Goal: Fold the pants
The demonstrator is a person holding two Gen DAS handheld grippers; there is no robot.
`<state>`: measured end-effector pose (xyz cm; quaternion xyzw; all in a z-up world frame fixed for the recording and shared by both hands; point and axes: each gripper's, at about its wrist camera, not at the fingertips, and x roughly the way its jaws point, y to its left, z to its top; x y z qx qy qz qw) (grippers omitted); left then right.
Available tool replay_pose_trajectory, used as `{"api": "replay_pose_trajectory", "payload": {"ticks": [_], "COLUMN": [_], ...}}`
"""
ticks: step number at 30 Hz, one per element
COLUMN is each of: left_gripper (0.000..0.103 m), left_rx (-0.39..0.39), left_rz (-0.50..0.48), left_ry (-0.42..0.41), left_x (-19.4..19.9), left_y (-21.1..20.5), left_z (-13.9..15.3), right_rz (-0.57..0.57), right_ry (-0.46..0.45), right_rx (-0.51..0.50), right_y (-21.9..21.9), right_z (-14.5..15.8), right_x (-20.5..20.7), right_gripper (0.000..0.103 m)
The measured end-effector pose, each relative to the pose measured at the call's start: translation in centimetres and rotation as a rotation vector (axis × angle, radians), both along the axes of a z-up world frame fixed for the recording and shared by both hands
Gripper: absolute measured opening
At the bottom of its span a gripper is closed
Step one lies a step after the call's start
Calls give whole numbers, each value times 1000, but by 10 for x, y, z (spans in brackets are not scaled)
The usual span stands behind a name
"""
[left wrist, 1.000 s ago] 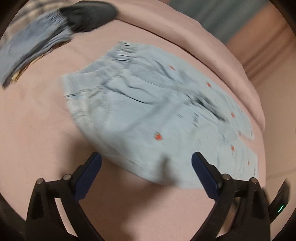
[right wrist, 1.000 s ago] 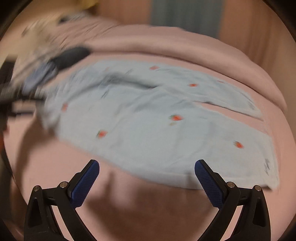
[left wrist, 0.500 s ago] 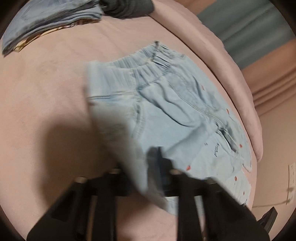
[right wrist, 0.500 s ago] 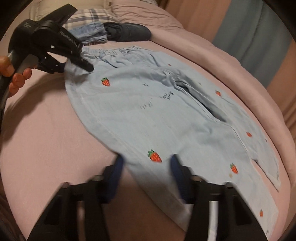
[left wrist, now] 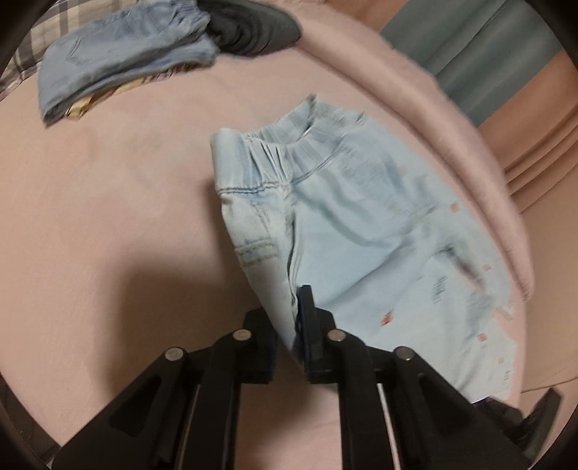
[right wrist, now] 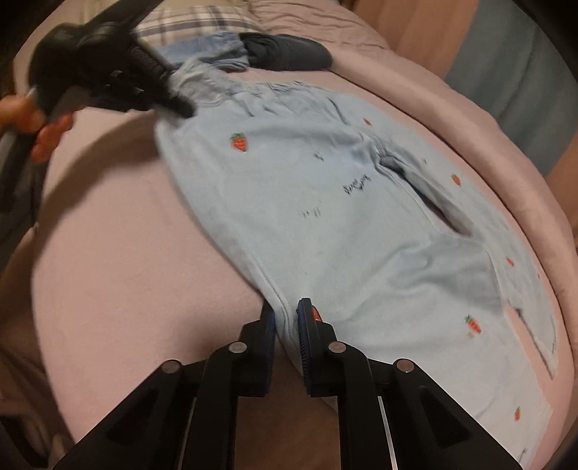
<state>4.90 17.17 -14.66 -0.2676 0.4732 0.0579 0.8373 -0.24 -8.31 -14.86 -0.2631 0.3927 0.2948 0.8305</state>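
Light blue pants with small red strawberry prints lie spread on a pink bed. In the left wrist view the pants show their elastic waistband at the top. My left gripper is shut on the near edge of the pants just below the waistband and lifts it. It also shows in the right wrist view, held by a hand. My right gripper is shut on the near side seam of the pants at the leg.
A folded blue garment and a dark folded garment lie on a plaid pillow at the head of the bed. A thick pink duvet roll runs along the far side, with a grey-green curtain beyond.
Both grippers have gone from open above the near edge of the pants to shut on it. The left gripper has lifted the waistband end so the fabric stands up in a fold.
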Motion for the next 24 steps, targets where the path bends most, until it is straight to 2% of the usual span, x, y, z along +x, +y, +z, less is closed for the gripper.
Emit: {"api": "replay_pose_trajectory", "payload": {"ticks": [1,3,4,5,7,10,12,13,14,16,19,22,24], "left_gripper": [20,30,40,50,61,73,79,83,83,83,84,84,84], "left_rx": [-6,-13,5,34,95,146,139,126,115,93,94,107,140], "left_rz": [4,15,18,18,22,31,16,0,-19,-62,-137,-204,-230], "left_ry": [3,-5,-18,-39,-94,-173,-225,-236,-233,-219,-203,-158,-113], "left_x": [0,-6,-12,-18,-32,-43,-41,-36,-30,-19,4,25,36], "left_y": [3,11,14,16,18,19,13,9,3,-9,-36,-58,-66], "left_z": [-1,7,14,23,41,64,71,72,71,67,58,43,31], "right_rz": [-30,-80,-111,-136,-225,-497,-735,-879,-973,-1071,-1147,-1177,-1193], "right_ry": [23,74,87,90,93,111,133,149,162,167,180,209,180], "right_rx": [41,124,187,236,326,445,543,601,640,674,695,803,831], "right_y": [-5,-20,-35,-49,-84,-163,-224,-259,-284,-308,-323,-332,-330], "right_z": [3,14,23,31,44,51,44,35,28,20,7,-6,-5], "right_x": [4,8,8,9,10,13,11,6,0,-9,-5,11,21], "right_gripper": [16,34,42,47,51,53,56,56,56,56,56,55,25]}}
